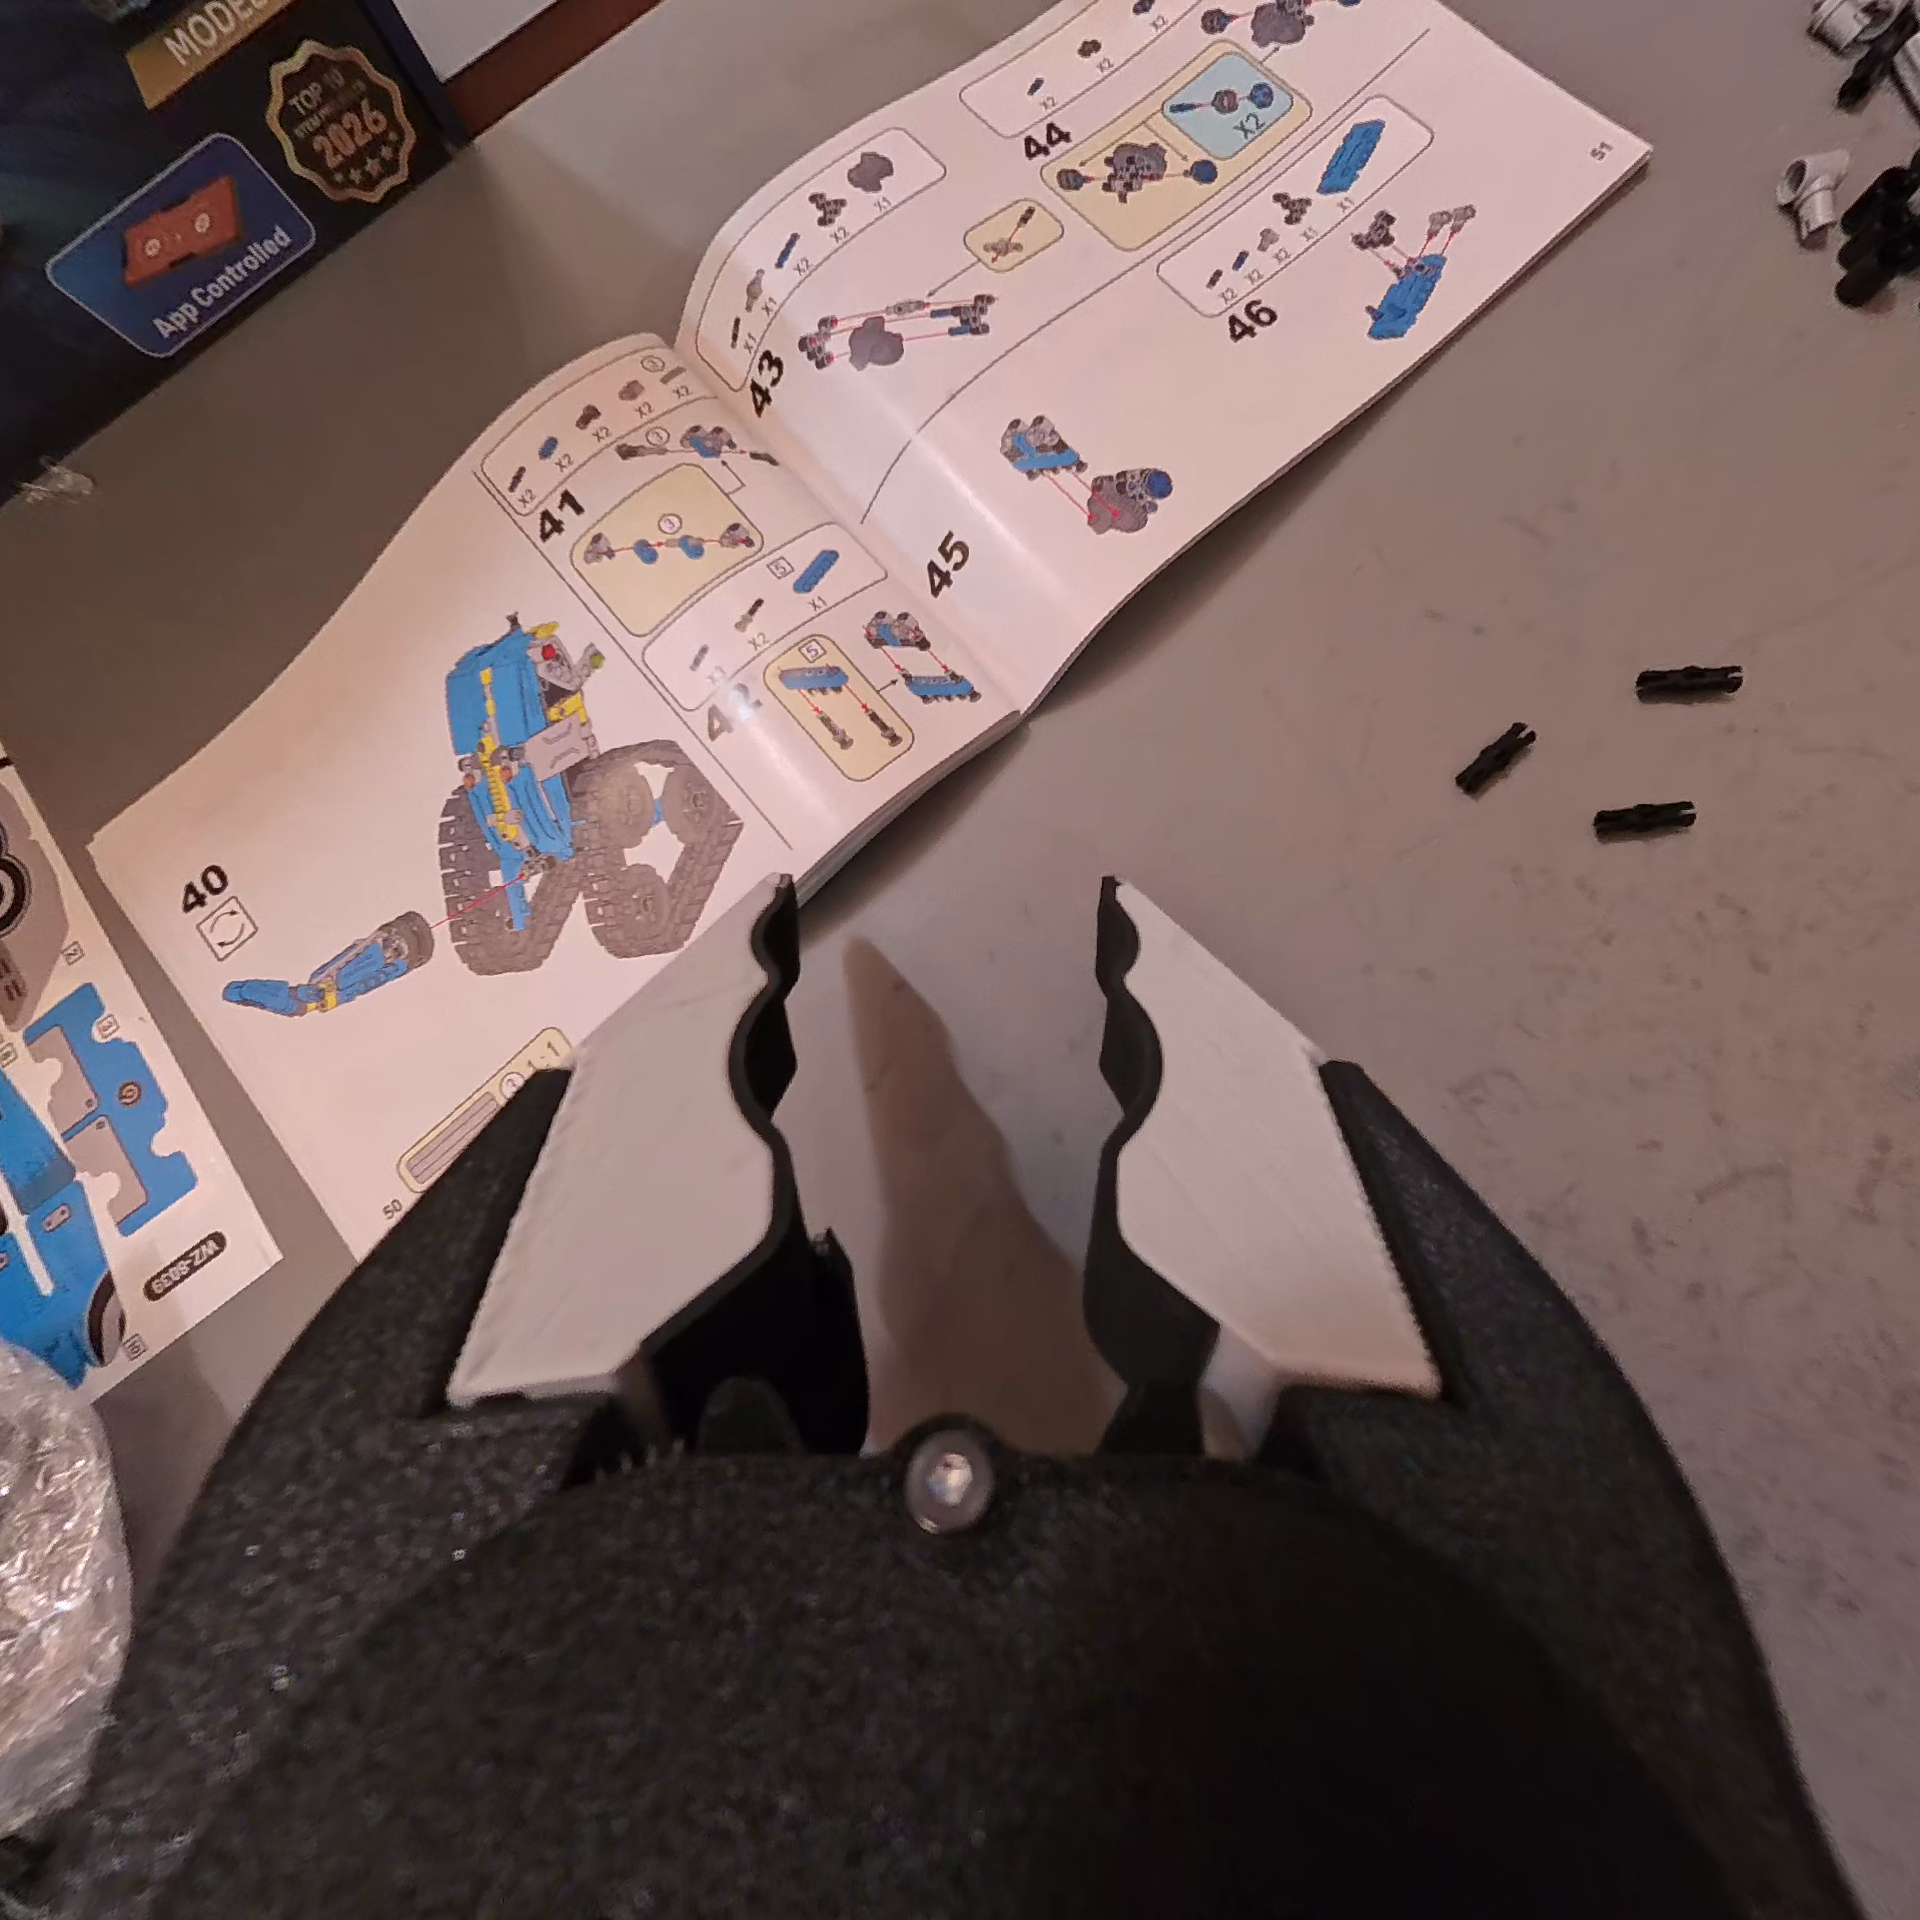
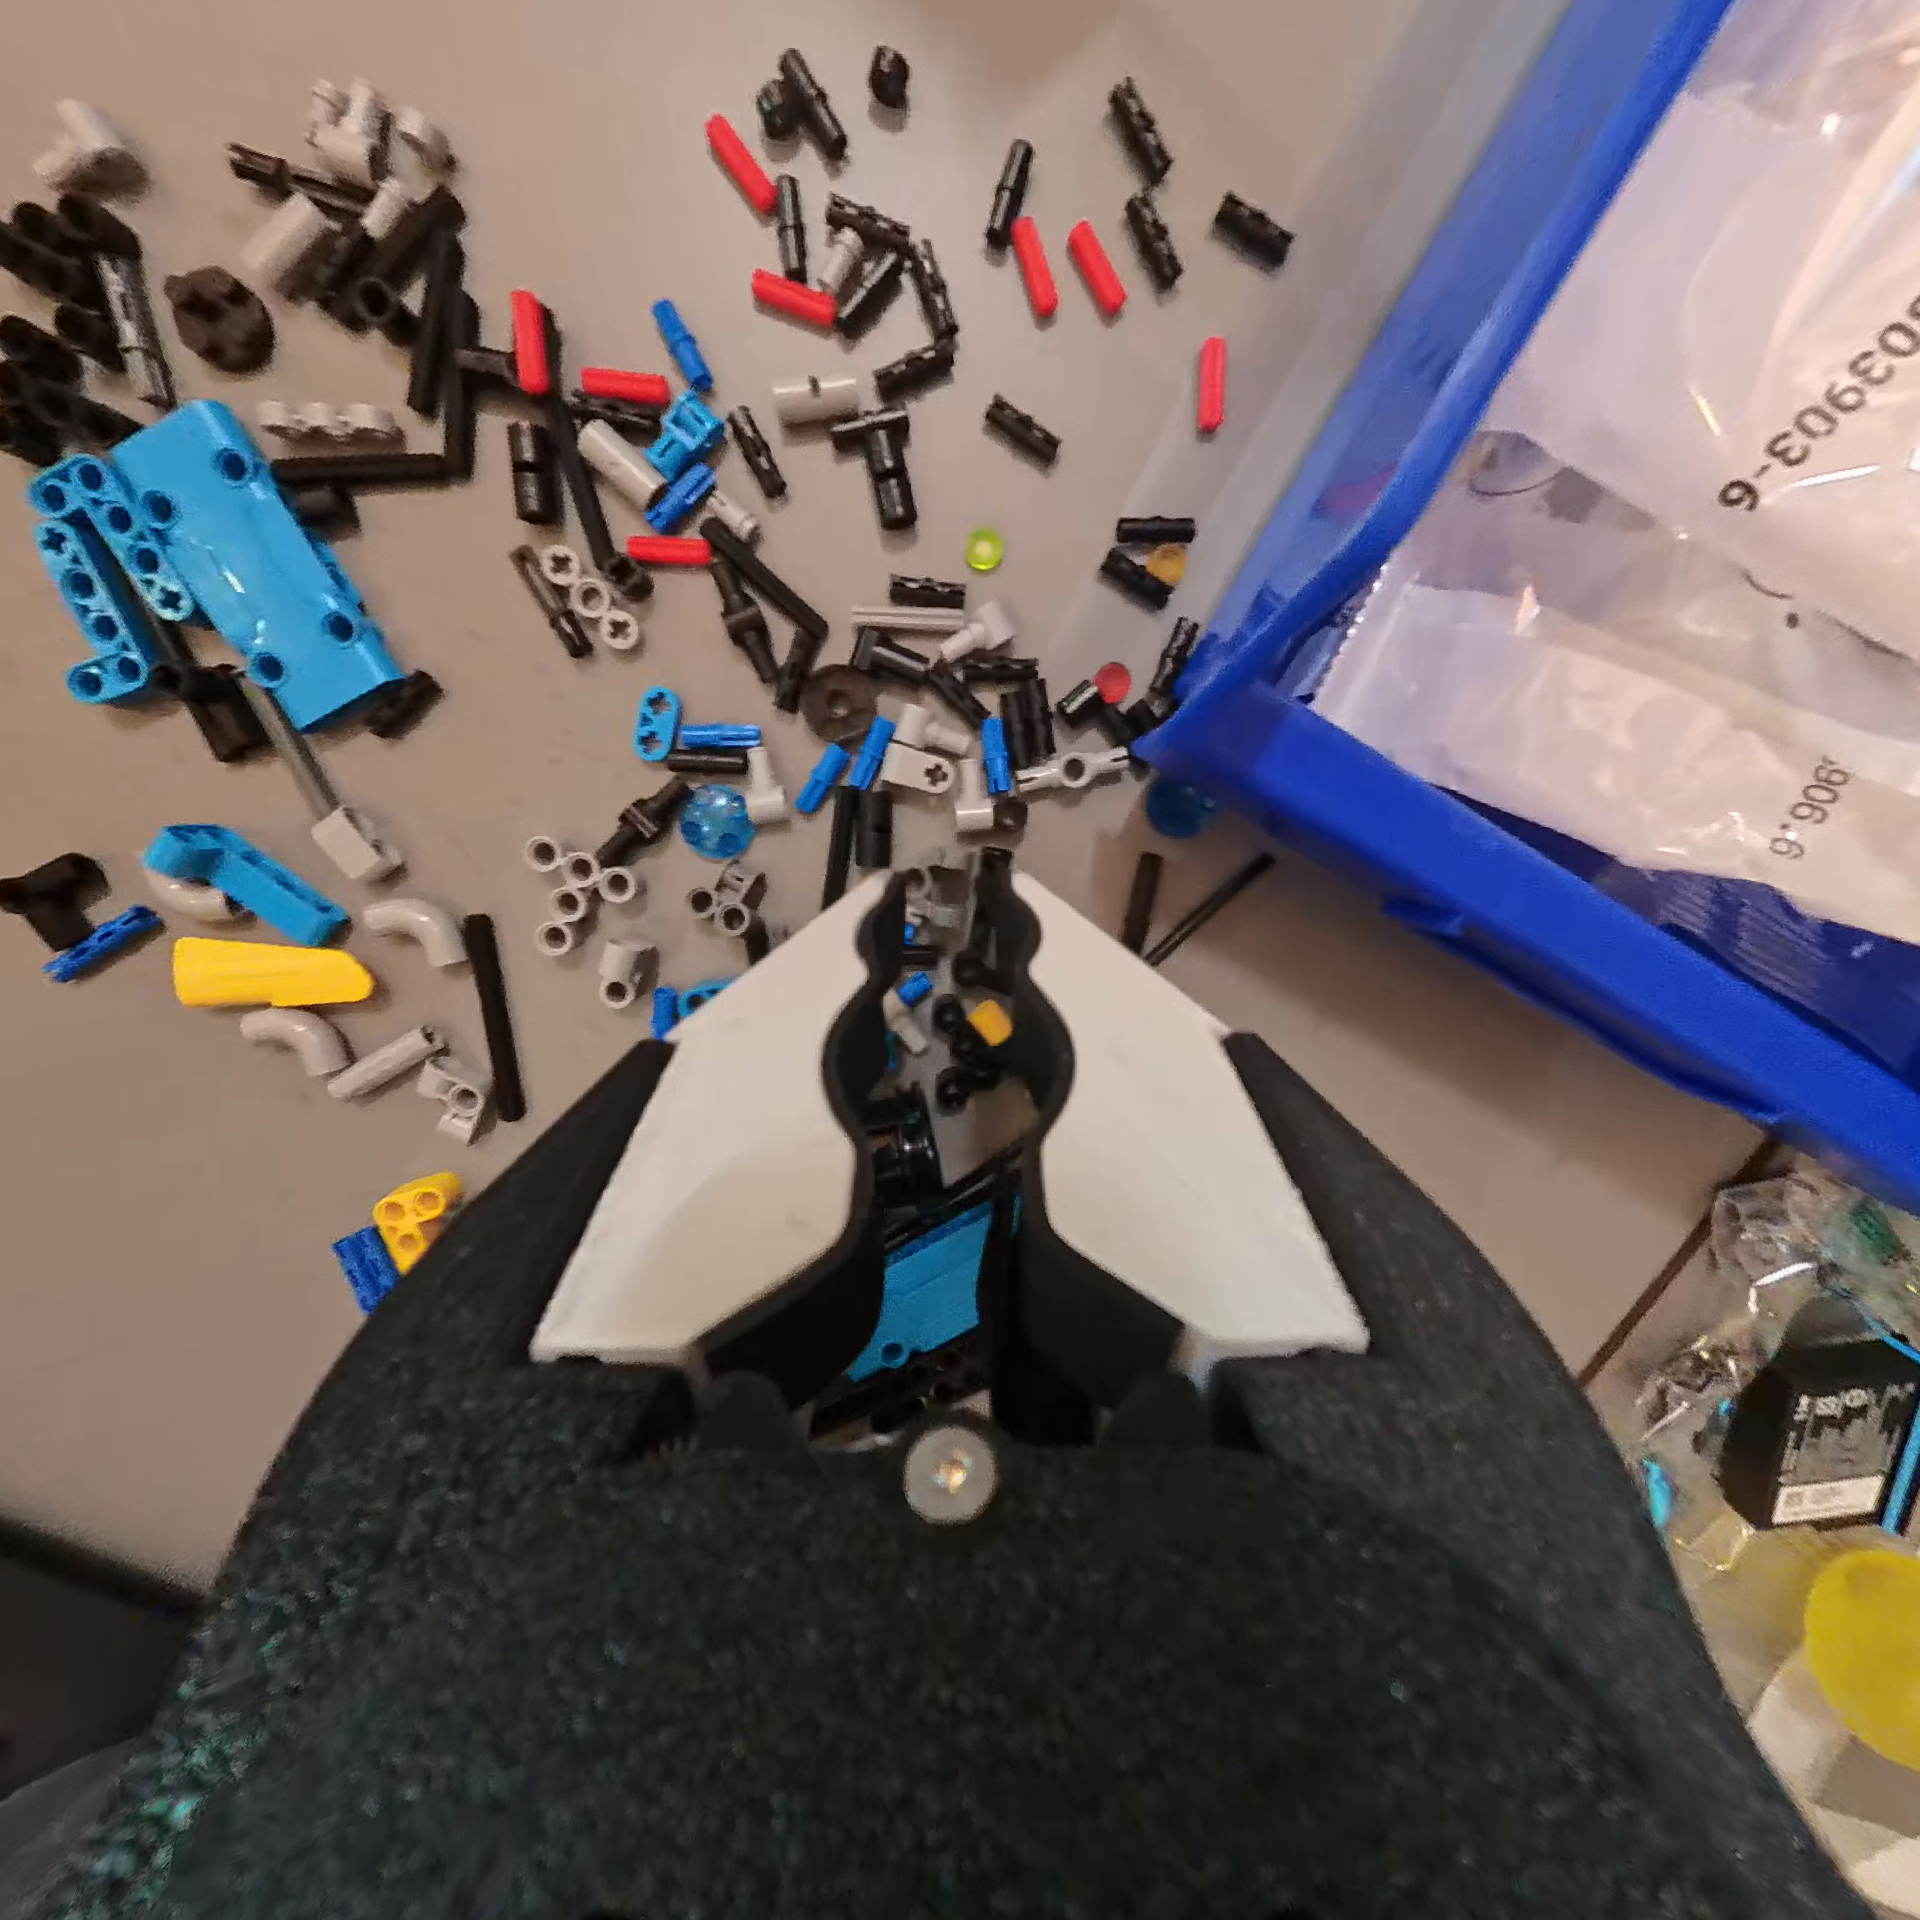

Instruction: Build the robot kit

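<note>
My left gripper (image 1: 945, 894) is open and empty, low over the grey table (image 1: 1455, 1143). Its left fingertip is at the near corner of an open instruction booklet (image 1: 727, 520). Three loose black pins (image 1: 1645, 819) lie to its right. My right gripper (image 2: 948, 883) is shut on a small built assembly (image 2: 935, 1278) of blue, grey and black parts with a yellow pin, held between the jaws. It hangs over a spread of loose black, red, grey and blue building parts (image 2: 727, 468), including a large light-blue panel (image 2: 249, 561) and a yellow piece (image 2: 270, 971).
A dark product box (image 1: 208, 208) stands at the far left, and a sticker sheet (image 1: 83, 1143) and a crinkled plastic bag (image 1: 42, 1558) lie at the left edge. A blue bin (image 2: 1455, 831) holding clear bags (image 2: 1714, 416) sits right of the parts. More bagged parts (image 2: 1818, 1403) lie below it. The grippers' ends are close to 40 centimetres from one another. The yellow piece (image 2: 270, 971) lies some 12 centimetres from my right tips, 30 centimetres from my left tips.
</note>
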